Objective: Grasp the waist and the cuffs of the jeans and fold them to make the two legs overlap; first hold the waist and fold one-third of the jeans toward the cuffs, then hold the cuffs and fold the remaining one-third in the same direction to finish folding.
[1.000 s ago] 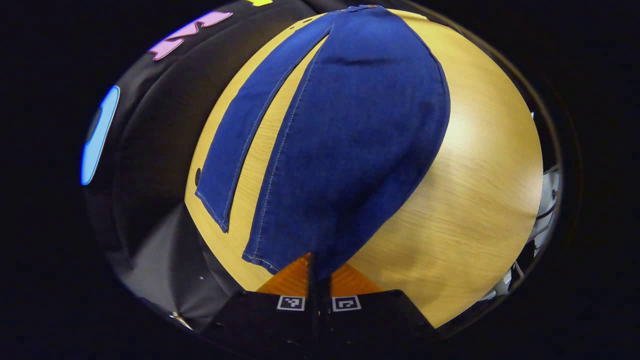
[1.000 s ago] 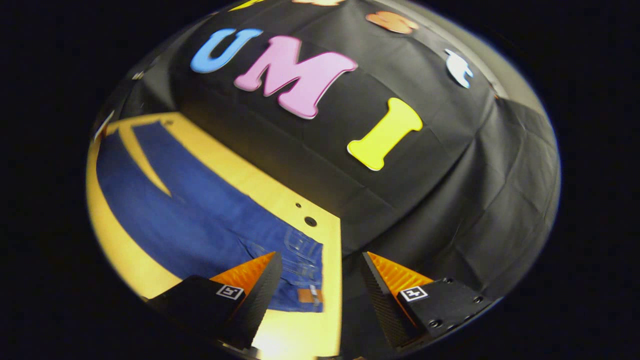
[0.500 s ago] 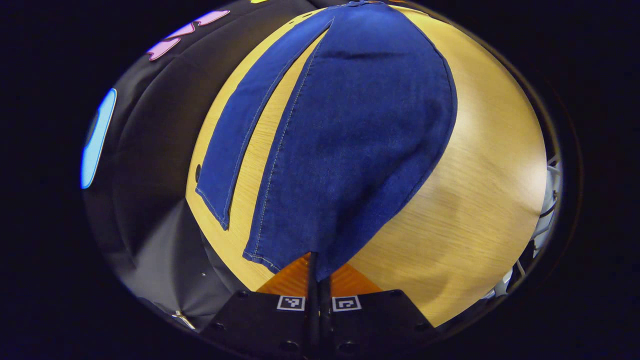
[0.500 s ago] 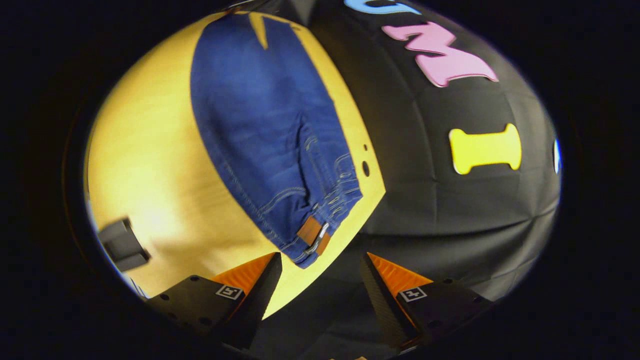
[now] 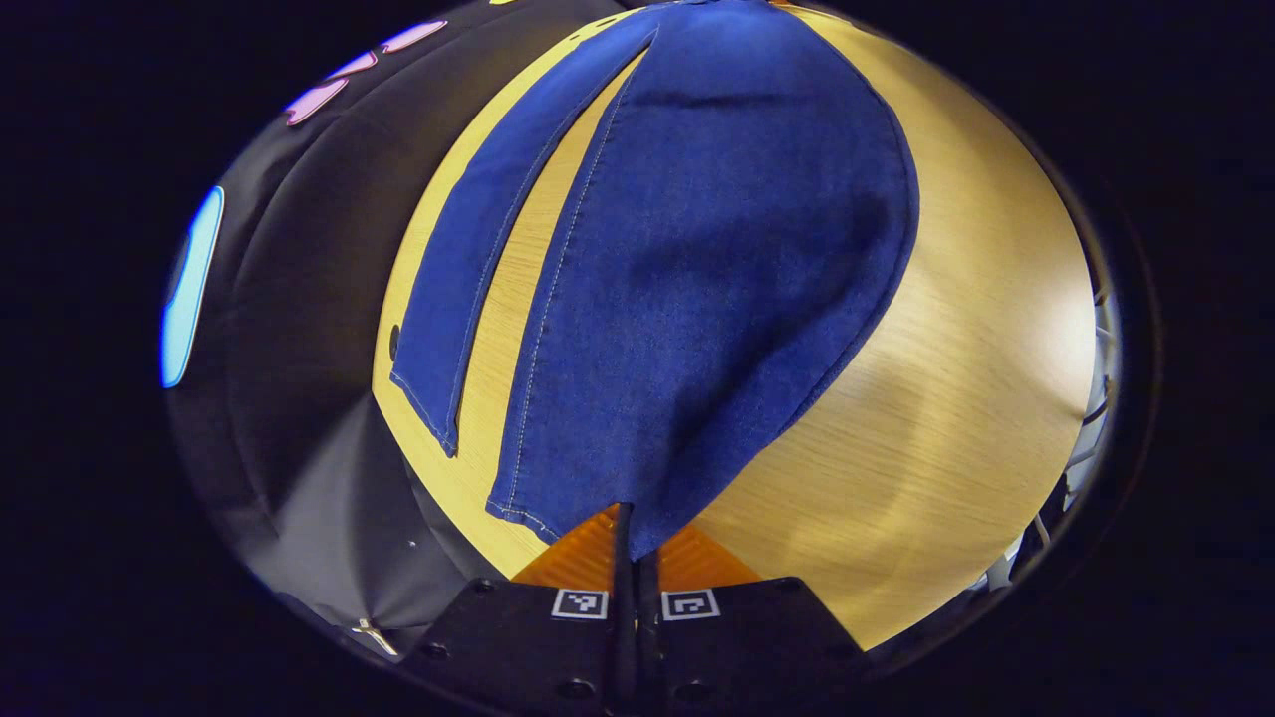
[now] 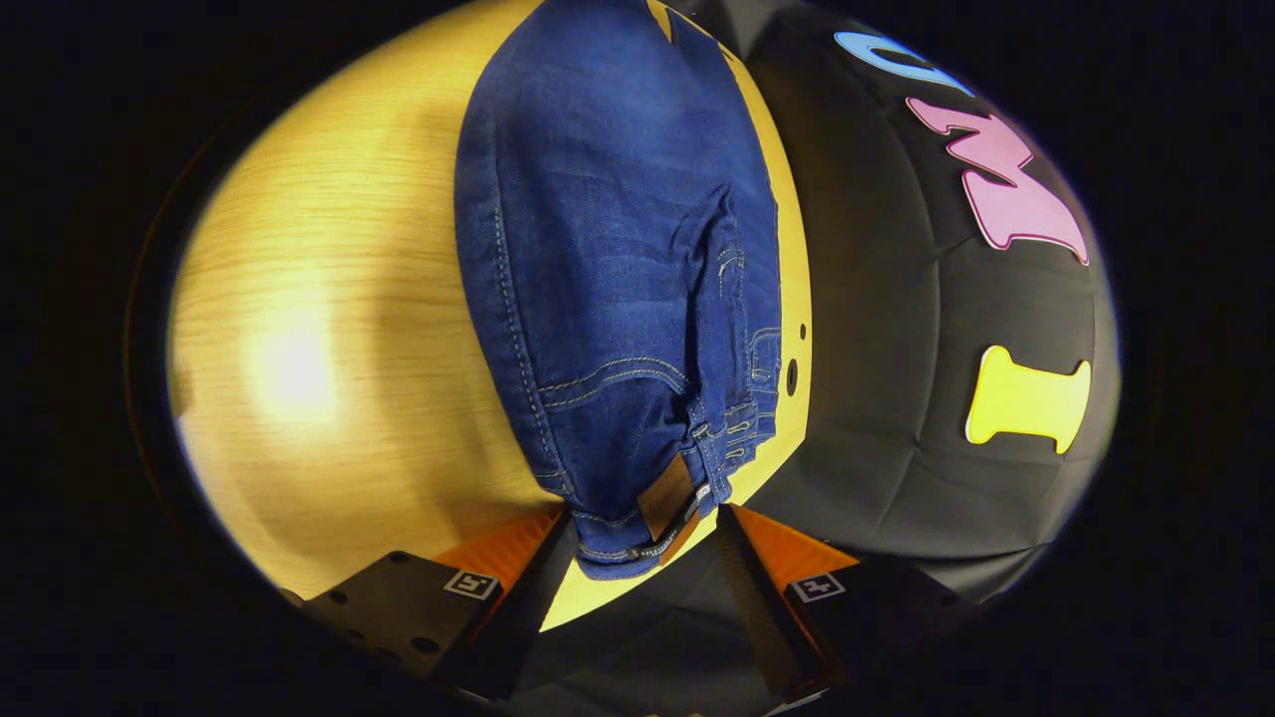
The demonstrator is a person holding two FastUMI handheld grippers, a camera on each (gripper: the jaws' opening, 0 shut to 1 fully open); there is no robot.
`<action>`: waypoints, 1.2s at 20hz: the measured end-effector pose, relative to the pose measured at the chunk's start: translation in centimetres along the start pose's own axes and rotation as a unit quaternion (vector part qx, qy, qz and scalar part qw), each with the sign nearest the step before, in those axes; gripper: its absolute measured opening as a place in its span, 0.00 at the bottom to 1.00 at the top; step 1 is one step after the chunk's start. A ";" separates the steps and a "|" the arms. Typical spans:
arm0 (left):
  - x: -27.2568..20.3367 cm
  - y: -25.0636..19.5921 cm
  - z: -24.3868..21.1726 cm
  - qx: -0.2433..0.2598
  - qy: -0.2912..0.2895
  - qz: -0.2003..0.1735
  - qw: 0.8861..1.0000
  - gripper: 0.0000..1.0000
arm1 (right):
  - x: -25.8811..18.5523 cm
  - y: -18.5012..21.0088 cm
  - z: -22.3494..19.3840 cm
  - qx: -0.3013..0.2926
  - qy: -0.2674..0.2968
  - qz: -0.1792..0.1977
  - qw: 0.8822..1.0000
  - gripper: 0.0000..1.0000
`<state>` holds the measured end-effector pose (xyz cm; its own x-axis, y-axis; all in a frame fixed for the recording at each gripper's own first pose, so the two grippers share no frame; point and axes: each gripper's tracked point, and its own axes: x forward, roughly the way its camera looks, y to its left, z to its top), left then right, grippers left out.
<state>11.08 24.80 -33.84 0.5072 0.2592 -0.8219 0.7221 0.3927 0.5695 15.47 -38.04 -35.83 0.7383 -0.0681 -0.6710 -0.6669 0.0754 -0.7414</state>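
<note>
The right gripper has swung to the jeans' waist, jaws wide; the left gripper clamps a cuff at the table edge.

A pale wooden table carries a pair of blue jeans, laid out along its far edge.

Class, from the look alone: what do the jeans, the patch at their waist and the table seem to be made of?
Jeans: blue denim, matte; fine woven grain and pale topstitched seams.
Patch at the waist: brown, smooth, likely leather or an imitation; the pictures cannot settle which.
Table: wood or wood-look laminate, light and semi-glossy; straight grain lines and a soft glare.
</note>
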 end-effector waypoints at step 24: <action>-1.9 2.2 3.2 -0.345 0.015 -0.097 0.933 0.05 | -2.6 -5.6 2.5 0.167 -0.021 0.103 0.980 0.10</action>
<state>13.18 22.34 -30.99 0.3767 0.1444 -0.9150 0.3185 0.9074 0.2743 17.59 -35.85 -29.89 0.5991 0.0229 -0.8004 -0.7372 0.4059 -0.5402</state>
